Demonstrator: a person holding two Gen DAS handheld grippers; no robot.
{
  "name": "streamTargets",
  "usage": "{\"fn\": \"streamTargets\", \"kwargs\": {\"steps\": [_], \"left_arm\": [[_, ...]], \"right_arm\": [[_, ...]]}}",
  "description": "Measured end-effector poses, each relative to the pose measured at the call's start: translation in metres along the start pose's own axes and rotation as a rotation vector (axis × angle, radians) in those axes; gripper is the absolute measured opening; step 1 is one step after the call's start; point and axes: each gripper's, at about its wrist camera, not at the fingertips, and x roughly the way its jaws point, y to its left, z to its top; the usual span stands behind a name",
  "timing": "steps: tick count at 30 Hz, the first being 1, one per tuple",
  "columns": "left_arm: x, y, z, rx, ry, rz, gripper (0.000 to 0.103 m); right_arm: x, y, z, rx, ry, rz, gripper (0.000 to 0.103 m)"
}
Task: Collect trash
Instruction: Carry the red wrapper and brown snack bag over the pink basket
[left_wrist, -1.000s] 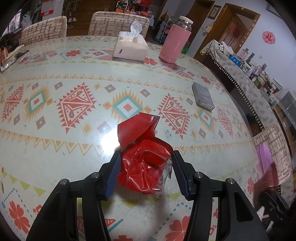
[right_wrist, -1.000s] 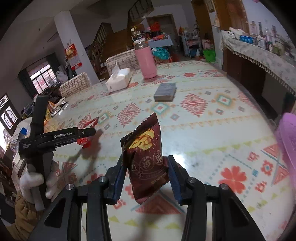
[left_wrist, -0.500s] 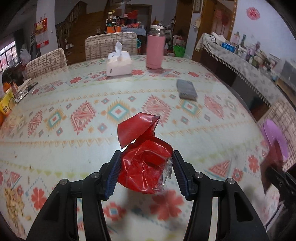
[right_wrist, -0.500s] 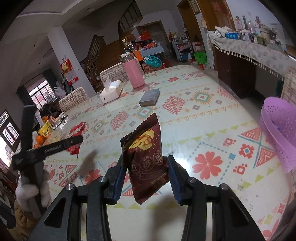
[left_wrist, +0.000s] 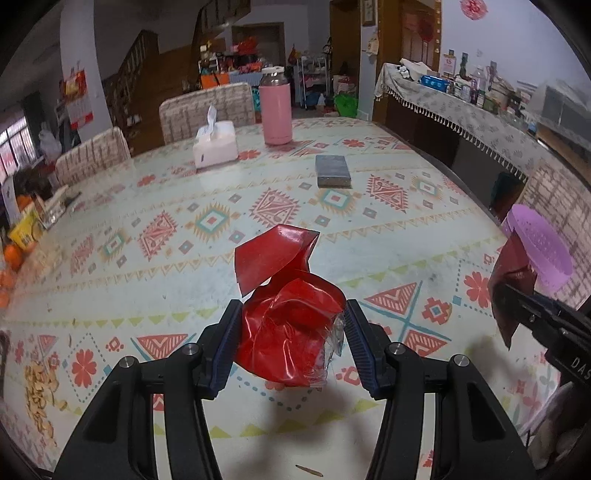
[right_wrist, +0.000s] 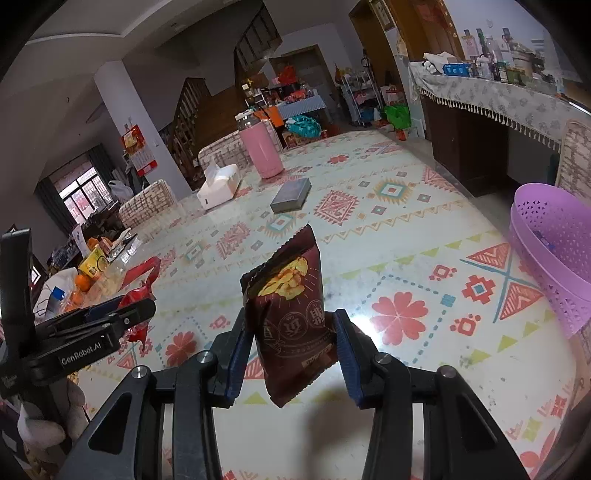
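1. Closest in, the left gripper (left_wrist: 291, 343) is pinching a crumpled red plastic wrapper (left_wrist: 288, 325) between its blue pads, the crinkled film bulging above and below them and one stiff flap standing up just beyond the tips.
2. Likewise the right gripper (right_wrist: 291, 354) is clamping a dark maroon snack packet (right_wrist: 291, 314) at its lower half, so the packet is standing upright and tilting slightly left, clear of the patterned tablecloth (right_wrist: 406, 258).
3. Both pieces are looking light, thin and slippery; a hold across the thick crumpled middle seems safest, since a loose edge could slide out.
4. Both grippers are pointing down and forward over the table, with the left one showing to the left of the right gripper, at much the same height.
5. Farther right of both, at the table edge, a purple perforated basket (right_wrist: 554, 251) is sitting, probably the bin for this trash.
6. Farthest ahead, a grey box (left_wrist: 332, 170), a tissue box (left_wrist: 215, 144) and a pink bottle (left_wrist: 276, 107) are standing well apart from the grippers.
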Motion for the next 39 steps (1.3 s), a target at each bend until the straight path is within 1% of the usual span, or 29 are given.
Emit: {"fn": "streamTargets", "kwargs": {"steps": [8,29,39], "left_arm": [[0.007,-0.013,-0.006,0.023,0.026,0.004,0.054],[0.024,-0.036,-0.007,0.056,0.08,-0.04,0.054],[0.025,-0.048,-0.007,0.076,0.091,-0.073,0.054]], "right_arm": [[-0.003,-0.006,-0.004,0.011,-0.004,0.012,0.048],[0.002,-0.025,-0.007,0.051,0.014,0.016,0.048],[-0.005,-0.036,-0.005,0.073,-0.004,0.007,0.048]]}}
